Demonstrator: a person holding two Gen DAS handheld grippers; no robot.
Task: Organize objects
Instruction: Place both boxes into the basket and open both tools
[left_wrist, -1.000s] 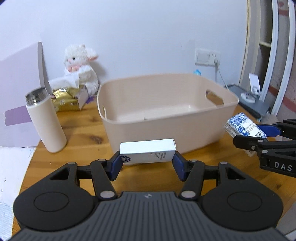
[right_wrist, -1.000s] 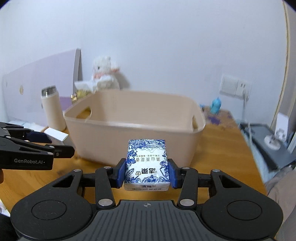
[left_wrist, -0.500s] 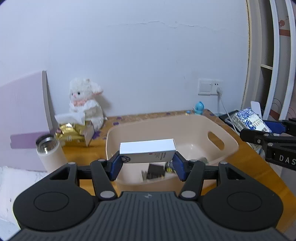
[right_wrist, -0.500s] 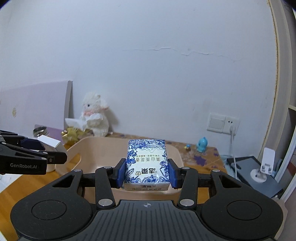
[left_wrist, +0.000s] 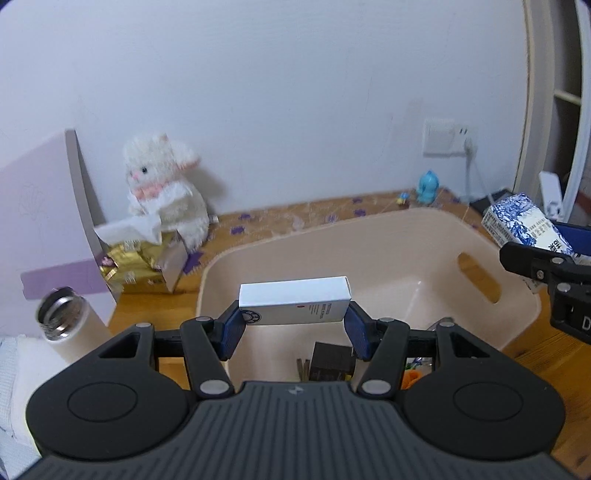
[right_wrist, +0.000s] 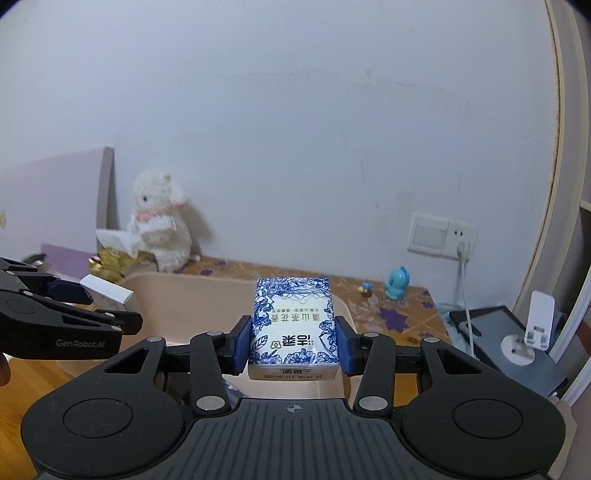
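Note:
My left gripper (left_wrist: 293, 330) is shut on a long white box (left_wrist: 293, 304), held crosswise above the near left part of the beige plastic bin (left_wrist: 373, 243). My right gripper (right_wrist: 293, 345) is shut on a blue-and-white patterned tissue pack (right_wrist: 293, 325), held above the bin's (right_wrist: 192, 306) right side. The same tissue pack (left_wrist: 526, 227) shows at the right edge of the left wrist view. The left gripper (right_wrist: 92, 306) with the white box (right_wrist: 107, 293) shows at the left of the right wrist view. Small dark items (left_wrist: 332, 360) lie on the bin floor.
A white plush toy (left_wrist: 166, 192) and a gold tissue box (left_wrist: 142, 260) stand at the back left by the wall. A white flask (left_wrist: 68, 325) stands left of the bin. A blue figurine (right_wrist: 397, 284), a wall socket (right_wrist: 441, 234) with a cable and a phone stand (right_wrist: 532, 332) are at the right.
Both grippers rose from table level in front of the bin to above it and moved forward, each still holding its item. The bin's inside has come into view.

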